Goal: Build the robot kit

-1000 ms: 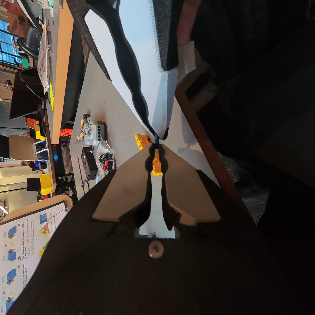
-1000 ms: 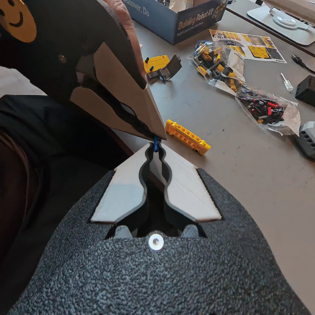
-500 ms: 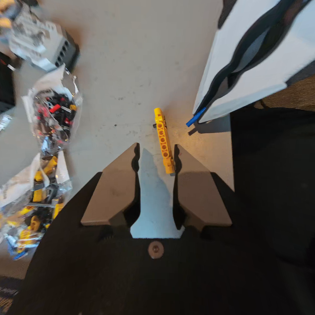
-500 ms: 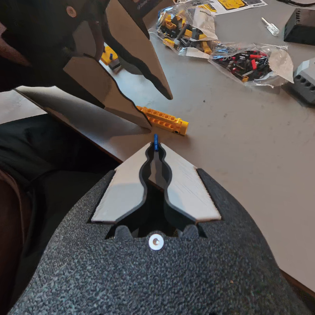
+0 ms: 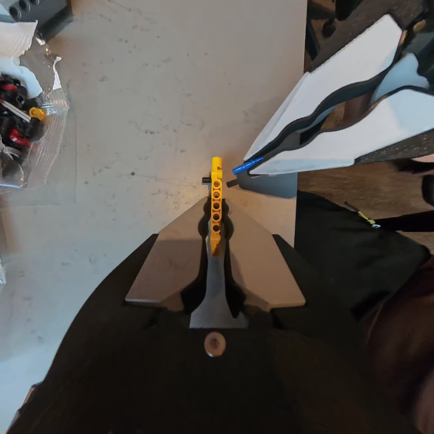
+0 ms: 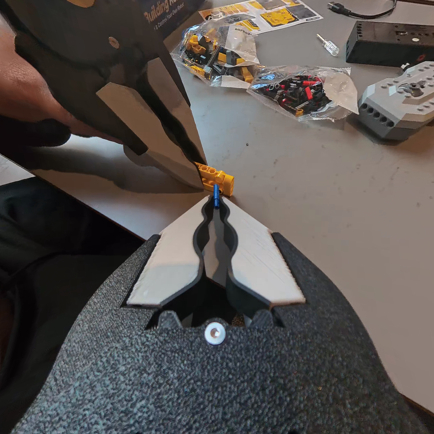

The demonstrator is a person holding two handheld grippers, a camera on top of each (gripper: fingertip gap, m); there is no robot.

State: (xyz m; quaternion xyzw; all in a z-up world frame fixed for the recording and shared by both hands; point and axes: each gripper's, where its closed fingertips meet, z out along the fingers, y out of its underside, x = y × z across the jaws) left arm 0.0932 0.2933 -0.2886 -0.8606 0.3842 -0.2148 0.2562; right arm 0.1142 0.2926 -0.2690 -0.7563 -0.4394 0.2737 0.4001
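A yellow beam [image 5: 216, 206] with a row of holes lies on the grey table [image 5: 141, 117], with a black pin [image 5: 205, 180] sticking out near its far end. My left gripper [image 5: 216, 199] is shut on the beam's near half. My right gripper [image 6: 216, 198] is shut on a small blue pin [image 6: 215, 195], whose tip points at the side of the beam's free end [image 6: 220, 179], almost touching. The right gripper [image 5: 249, 168] with the blue pin [image 5: 246, 165] also shows in the left wrist view. The left gripper [image 6: 201, 176] also shows in the right wrist view.
Two clear bags of small parts [image 6: 303, 91] [image 6: 218, 56] lie farther back. A grey hub block [image 6: 399, 110], a black box [image 6: 389, 47], a small screwdriver [image 6: 328, 47], a printed sheet [image 6: 265, 14] and a dark carton [image 6: 164, 14] lie beyond. The table edge [image 6: 105, 213] runs close by. My two grippers' fingertips are within a few centimetres of each other. Both grippers' tips are roughly 20 centimeters from the grey hub block [image 6: 399, 110].
My left gripper swung down from beside the blue pin to the table, opened over the yellow beam and closed on it. My right gripper kept the blue pin and moved close to the beam's end.
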